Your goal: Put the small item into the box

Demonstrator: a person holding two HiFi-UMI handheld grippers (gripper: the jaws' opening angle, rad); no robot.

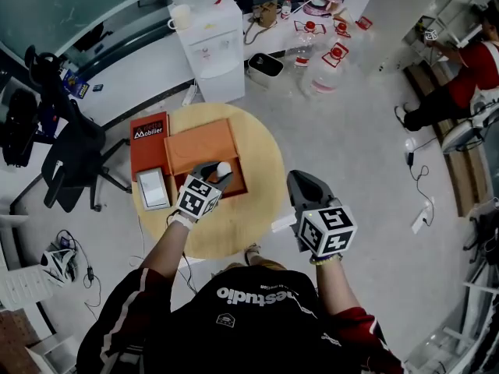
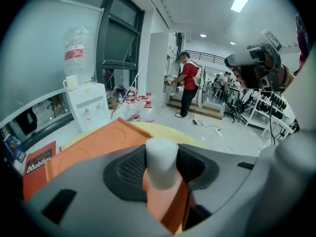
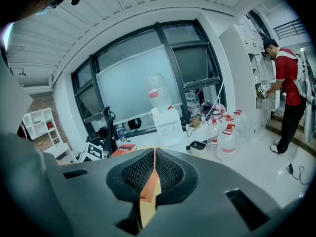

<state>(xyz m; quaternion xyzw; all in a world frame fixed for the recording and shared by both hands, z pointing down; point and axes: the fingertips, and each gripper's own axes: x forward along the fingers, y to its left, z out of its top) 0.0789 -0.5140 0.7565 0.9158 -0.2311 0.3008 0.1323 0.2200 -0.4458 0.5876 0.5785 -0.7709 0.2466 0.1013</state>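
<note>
The left gripper (image 1: 214, 176) is gripping the small white item (image 1: 224, 167) over the orange box (image 1: 199, 142) beneath its jaws, not yet releasing it.

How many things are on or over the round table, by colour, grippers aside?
Orange: 2 (open box, printed box)
White: 2 (flat case, small item held in the left gripper jaws)
Total: 4

head view overhead, all see water dispenser (image 1: 210, 49)
</note>
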